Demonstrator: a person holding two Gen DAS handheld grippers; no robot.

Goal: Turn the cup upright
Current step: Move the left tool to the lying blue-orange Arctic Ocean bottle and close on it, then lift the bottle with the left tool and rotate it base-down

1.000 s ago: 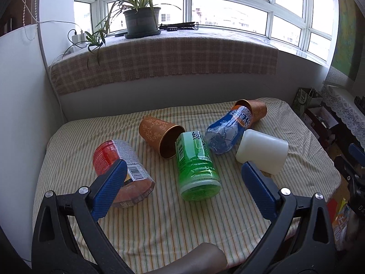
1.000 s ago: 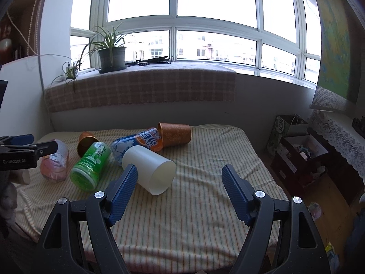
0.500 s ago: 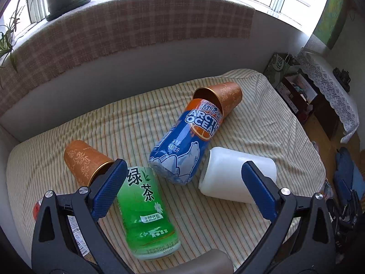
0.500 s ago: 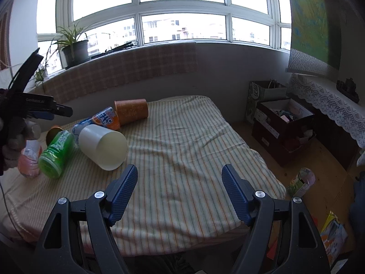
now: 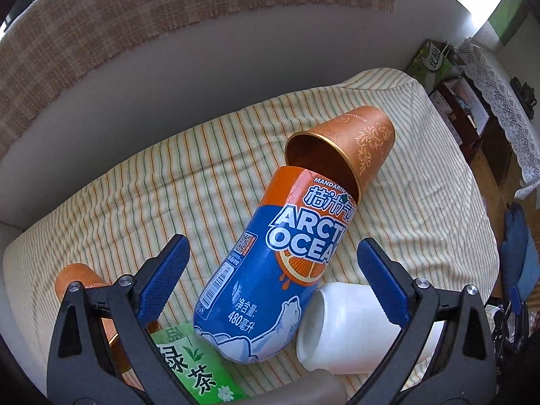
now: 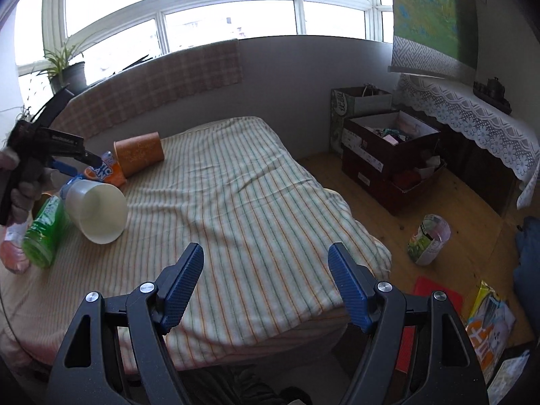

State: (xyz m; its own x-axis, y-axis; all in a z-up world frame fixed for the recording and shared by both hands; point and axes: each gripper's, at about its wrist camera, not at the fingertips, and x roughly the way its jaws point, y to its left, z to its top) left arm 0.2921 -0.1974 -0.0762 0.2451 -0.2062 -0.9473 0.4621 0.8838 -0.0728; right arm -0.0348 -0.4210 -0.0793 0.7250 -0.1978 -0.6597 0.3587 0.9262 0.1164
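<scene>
Several cups lie on their sides on the striped bed cover (image 5: 141,185). A copper cup (image 5: 357,141) lies at the back with its mouth toward me. A blue and orange Arctic Ocean cup (image 5: 270,270) rests with one end at that mouth. A white cup (image 5: 344,334), a green tea cup (image 5: 195,374) and a second copper cup (image 5: 79,281) lie nearer. My left gripper (image 5: 272,248) is open, its fingers on either side of the blue cup. My right gripper (image 6: 266,253) is open and holds nothing, near the bed's front edge, far from the white cup (image 6: 96,207).
In the right wrist view a hand holds the left gripper (image 6: 64,150) over the cups at the far left. Beyond the bed's right edge stand dark boxes (image 6: 388,155), with a carton (image 6: 428,239) and packets on the wooden floor. A potted plant (image 6: 65,71) sits on the sill.
My left gripper has moved forward and down, close over the blue cup and the far copper cup. My right gripper has swung right and back, away from the cups. Both stay open.
</scene>
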